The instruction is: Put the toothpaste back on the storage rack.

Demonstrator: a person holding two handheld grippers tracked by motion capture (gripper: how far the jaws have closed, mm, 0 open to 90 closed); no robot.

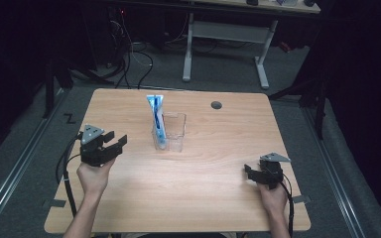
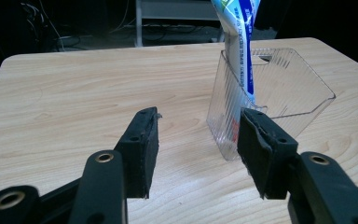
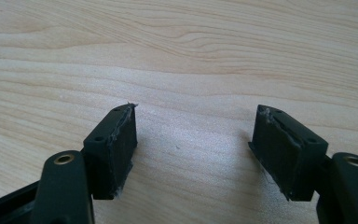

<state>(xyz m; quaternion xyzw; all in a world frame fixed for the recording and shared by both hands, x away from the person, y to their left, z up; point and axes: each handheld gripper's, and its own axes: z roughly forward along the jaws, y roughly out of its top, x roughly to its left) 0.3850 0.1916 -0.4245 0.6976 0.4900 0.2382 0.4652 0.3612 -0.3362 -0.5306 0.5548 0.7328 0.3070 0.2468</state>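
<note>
A clear ribbed plastic bin [image 1: 169,131] stands near the middle of the wooden table [image 1: 203,198]. A blue and white tube [image 1: 158,120] stands upright in it, leaning on its left wall. My left gripper [image 1: 117,142] is open at the table's left, a short way from the bin. In the left gripper view the bin [image 2: 279,93] and tube [image 2: 240,42] lie just beyond my open left gripper [image 2: 198,140]. My right gripper [image 1: 248,173] is open at the table's right front, over bare wood, with nothing between its fingers [image 3: 116,144].
A round grey cable hole [image 1: 216,105] sits in the table's far right part. Beyond the table's far edge stand a white desk frame [image 1: 225,34] and loose cables [image 1: 134,54] on the floor. A rail [image 1: 20,158] runs along the left.
</note>
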